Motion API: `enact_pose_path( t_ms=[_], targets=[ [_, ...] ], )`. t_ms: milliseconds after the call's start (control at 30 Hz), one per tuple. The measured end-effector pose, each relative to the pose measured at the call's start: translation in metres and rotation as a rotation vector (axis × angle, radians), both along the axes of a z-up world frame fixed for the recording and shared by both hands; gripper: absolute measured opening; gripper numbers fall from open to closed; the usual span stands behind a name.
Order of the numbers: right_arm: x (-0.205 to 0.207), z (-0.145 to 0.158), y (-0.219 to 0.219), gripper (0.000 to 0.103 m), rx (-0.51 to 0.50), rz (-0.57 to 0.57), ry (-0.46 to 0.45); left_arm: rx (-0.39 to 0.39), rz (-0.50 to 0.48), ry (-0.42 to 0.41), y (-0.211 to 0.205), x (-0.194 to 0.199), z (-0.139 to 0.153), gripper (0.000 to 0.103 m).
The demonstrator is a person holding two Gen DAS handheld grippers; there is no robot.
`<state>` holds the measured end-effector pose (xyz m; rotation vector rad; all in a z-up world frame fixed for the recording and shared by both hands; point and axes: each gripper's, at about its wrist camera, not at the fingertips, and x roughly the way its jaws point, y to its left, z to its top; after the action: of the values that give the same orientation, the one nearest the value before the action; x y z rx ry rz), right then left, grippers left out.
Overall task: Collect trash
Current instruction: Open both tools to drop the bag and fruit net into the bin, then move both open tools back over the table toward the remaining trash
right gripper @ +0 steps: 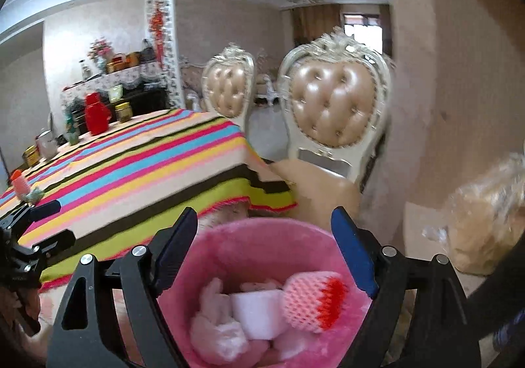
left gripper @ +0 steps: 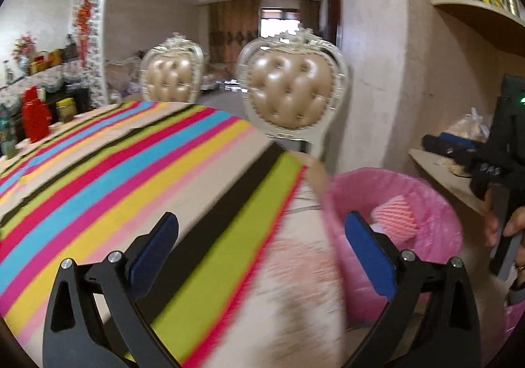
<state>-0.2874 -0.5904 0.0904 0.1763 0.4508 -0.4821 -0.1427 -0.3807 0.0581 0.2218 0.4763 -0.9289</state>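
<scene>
A bin with a pink liner (right gripper: 229, 236) stands beside the corner of the table, which has a striped cloth (right gripper: 131, 171). Inside lie a pink and red foam net (right gripper: 315, 299), a white foam block (right gripper: 256, 312) and crumpled pale tissue (right gripper: 216, 328). My right gripper (right gripper: 265, 236) hangs open right above the bin, with nothing between its pads. My left gripper (left gripper: 262, 230) is wide open and empty over the table's corner, to the left of the bin (left gripper: 426, 204). The foam net (left gripper: 393, 217) shows inside the bin. On the far left of the cloth sit a small pink and orange item (right gripper: 19, 184) and a greenish scrap (right gripper: 34, 195).
Two padded chairs (right gripper: 331, 112) stand behind the table's corner and the bin. A red jug (right gripper: 95, 115), jars and cups line the table's far side. To the right, a low shelf (left gripper: 443, 177) holds a plastic bag (right gripper: 485, 213). A hand (left gripper: 512, 227) holds the right gripper's handle.
</scene>
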Motion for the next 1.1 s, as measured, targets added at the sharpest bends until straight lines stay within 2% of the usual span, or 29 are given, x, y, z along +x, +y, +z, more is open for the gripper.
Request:
enact_pose_path(
  t_ms=[100,233,600,767,867,1100],
  targets=[
    [0.018,0.01,0.027,0.082,-0.024,0.065,-0.004,-0.014,0.077,-0.018,0.034,0.016,0.007,0.098],
    [0.058,0.018,0.082,0.087,-0.052,0.197,-0.01,-0.032,0.193,0.002,0.086,0.041,0.011,0.098],
    [0.168,-0.012,0.248,0.092,-0.063,0.524,0.078,-0.009,0.495,-0.04,0.246,0.091,0.016,0.098],
    [0.217,-0.027,0.306,0.092,-0.035,0.617,0.133,0.046,0.619,-0.034,0.308,0.12,0.006,0.098],
    [0.251,-0.033,0.34,0.092,-0.016,0.681,0.169,0.082,0.712,-0.02,0.347,0.151,0.0,0.098],
    [0.313,-0.04,0.396,0.092,-0.039,0.756,0.221,0.089,0.951,0.017,0.417,0.225,0.006,0.098]
  ],
)
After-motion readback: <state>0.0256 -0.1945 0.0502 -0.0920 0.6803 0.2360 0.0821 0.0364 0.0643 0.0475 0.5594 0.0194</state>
